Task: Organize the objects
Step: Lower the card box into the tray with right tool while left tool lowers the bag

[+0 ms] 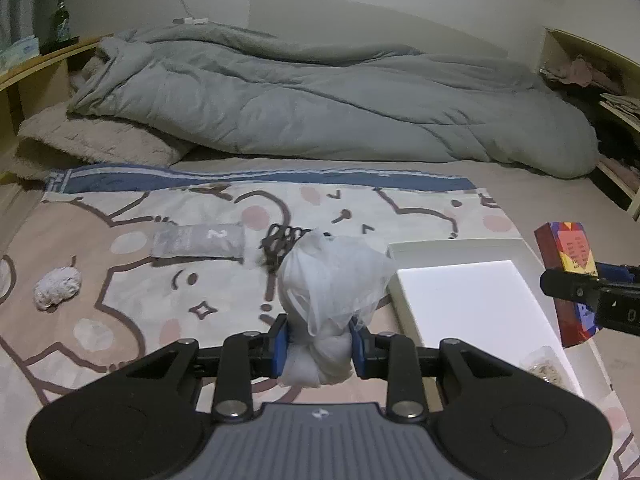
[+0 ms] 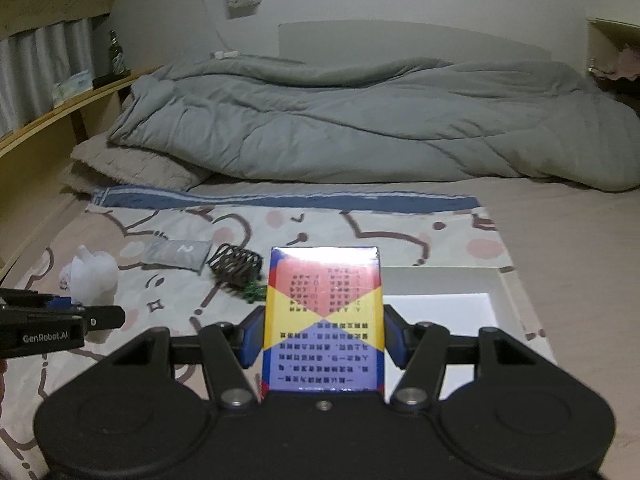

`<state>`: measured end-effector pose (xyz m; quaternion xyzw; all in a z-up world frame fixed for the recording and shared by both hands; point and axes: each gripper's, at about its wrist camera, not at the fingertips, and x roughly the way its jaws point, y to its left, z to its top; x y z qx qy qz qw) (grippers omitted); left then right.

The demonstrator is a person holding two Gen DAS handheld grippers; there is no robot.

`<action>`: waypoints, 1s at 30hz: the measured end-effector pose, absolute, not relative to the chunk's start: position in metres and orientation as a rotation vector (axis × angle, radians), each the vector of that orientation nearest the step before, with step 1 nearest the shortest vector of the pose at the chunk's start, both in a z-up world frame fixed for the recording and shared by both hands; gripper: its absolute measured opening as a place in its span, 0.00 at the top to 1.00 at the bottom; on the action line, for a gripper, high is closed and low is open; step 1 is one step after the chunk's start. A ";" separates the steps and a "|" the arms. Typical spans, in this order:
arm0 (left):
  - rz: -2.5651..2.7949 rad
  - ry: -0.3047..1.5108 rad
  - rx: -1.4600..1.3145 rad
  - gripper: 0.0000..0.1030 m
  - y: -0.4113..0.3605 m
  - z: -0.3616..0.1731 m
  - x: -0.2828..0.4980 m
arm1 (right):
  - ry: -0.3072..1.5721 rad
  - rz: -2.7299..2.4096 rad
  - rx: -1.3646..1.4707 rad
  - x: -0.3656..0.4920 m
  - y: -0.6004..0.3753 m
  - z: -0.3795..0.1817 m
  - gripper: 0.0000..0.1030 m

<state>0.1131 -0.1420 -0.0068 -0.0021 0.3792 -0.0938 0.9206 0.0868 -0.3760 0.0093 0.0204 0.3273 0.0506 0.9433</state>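
**Gripping a bag and a box above the patterned cloth**

Clamping a knotted white plastic bag (image 1: 332, 300) between its blue pads, the left gripper (image 1: 318, 346) is closed partway on the bag's twisted lower end; the loose upper part billows out beyond the fingers toward twelve o'clock. The right gripper (image 2: 323, 338) stands wider and grasps a colourful box (image 2: 323, 320) by its two long sides, the red, yellow and blue printed face turned to the camera.

In the left wrist view, the box and the right gripper appear at three o'clock, just beside a white tray (image 1: 452, 248) that lies at about two o'clock from the bag. A small clear packet (image 1: 544, 368) of brownish bits sits near the tray's near right corner; whether it lies inside cannot be told.

Below both grippers spreads a cartoon-print cloth (image 1: 132, 292) with a blue border. On it, at eleven o'clock from the bag, lies a grey sachet (image 1: 198, 242) marked with a 2, and beside it a dark mesh item (image 1: 282, 242). A crumpled white wad (image 1: 58, 288) rests at nine o'clock.

Beyond the cloth, a grey duvet (image 1: 320, 100) lies heaped across the bed, a beige pillow (image 1: 100, 140) under its left end. A green bottle (image 1: 61, 24) stands on the wooden shelf (image 1: 36, 64) at ten o'clock.
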 end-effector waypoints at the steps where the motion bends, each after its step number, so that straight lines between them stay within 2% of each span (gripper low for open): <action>1: -0.199 0.777 -0.002 0.68 -0.146 -0.006 0.113 | 0.664 0.101 0.044 0.086 -0.381 0.010 0.41; 15: -0.313 0.795 0.055 0.68 -0.189 -0.017 0.102 | 0.680 0.042 0.030 0.074 -0.455 0.006 0.41; 30: -0.463 0.866 0.032 0.68 -0.279 -0.044 0.109 | 0.881 -0.044 -0.082 0.077 -0.501 -0.061 0.41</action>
